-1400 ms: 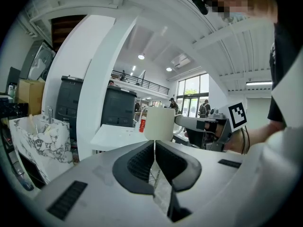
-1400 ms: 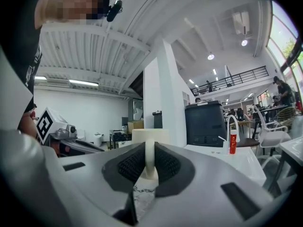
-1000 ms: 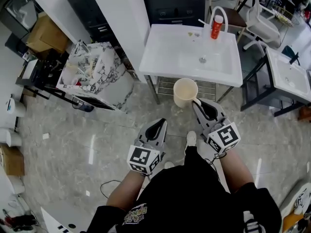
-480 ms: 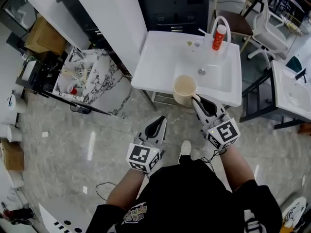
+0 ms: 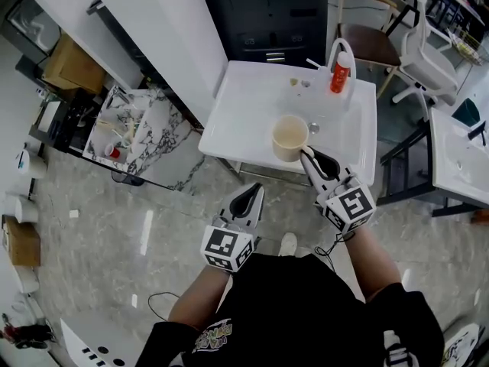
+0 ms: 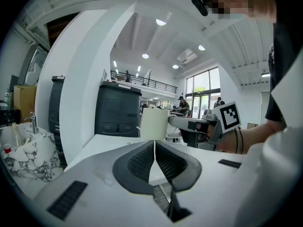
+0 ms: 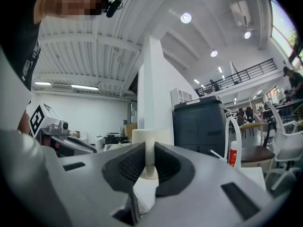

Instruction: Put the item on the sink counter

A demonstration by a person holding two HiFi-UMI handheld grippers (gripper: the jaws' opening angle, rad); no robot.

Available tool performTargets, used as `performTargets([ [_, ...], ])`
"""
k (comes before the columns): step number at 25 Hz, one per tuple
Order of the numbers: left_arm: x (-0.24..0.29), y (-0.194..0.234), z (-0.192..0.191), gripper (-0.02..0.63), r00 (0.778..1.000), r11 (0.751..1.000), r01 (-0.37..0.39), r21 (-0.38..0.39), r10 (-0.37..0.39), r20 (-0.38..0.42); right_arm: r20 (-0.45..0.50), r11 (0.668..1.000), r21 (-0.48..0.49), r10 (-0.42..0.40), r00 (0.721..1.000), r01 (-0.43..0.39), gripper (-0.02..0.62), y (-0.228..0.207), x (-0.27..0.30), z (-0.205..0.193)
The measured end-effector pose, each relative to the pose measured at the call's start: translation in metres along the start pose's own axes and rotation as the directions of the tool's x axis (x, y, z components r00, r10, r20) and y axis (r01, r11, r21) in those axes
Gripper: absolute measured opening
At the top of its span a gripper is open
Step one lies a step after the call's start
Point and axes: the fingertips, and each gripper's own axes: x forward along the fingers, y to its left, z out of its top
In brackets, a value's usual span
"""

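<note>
A cream mug (image 5: 290, 136) hangs over the front of the white sink counter (image 5: 244, 105), near the basin. My right gripper (image 5: 306, 154) is shut on the mug's handle (image 7: 149, 161), which stands upright between the dark pads; the mug's body (image 7: 150, 136) shows just past them. Lower left, short of the counter's front edge, my left gripper (image 5: 256, 189) is shut with nothing in it. In the left gripper view its jaws (image 6: 155, 144) meet at the tips, and the mug (image 6: 155, 123) shows ahead to the right.
A red bottle (image 5: 337, 73) and a white faucet (image 5: 341, 48) stand at the counter's back right. A marble-patterned cabinet (image 5: 149, 132) with clutter is at the left beside a white pillar (image 5: 183, 29). A second sink (image 5: 458, 151) and chairs (image 5: 416, 48) are at the right.
The sink counter has come closer in the head view. Both grippers have moved forward toward it, and the mug has gone from in front of the counter to over it.
</note>
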Motion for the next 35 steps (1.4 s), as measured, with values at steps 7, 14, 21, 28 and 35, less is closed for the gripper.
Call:
performTargets([
  [7,0.017,0.000,0.005,0.021,1.000,1.000,0.015,0.007,-0.015,-0.004,0.007,1.000,0.005,-0.015,1.000,0.015,0.092,-0.017,0.008,0.001],
  [14,0.037,0.013,0.008,0.021,0.999,0.999,0.047,0.015,-0.047,-0.013,0.000,0.999,0.016,-0.049,0.999,0.049,0.092,-0.034,0.031,-0.002],
  [21,0.065,0.049,0.011,0.021,0.996,0.996,0.087,0.023,-0.086,-0.016,-0.009,0.996,0.013,-0.088,0.996,0.088,0.092,-0.055,0.074,-0.010],
  [28,0.092,0.097,0.011,0.021,0.993,0.993,0.110,0.032,-0.109,-0.041,-0.044,0.992,0.016,-0.121,0.992,0.122,0.092,-0.082,0.132,-0.029],
  [35,0.120,0.142,0.003,0.021,0.988,0.990,0.141,0.019,-0.140,-0.071,-0.089,0.986,0.019,-0.164,0.983,0.166,0.092,-0.116,0.190,-0.058],
])
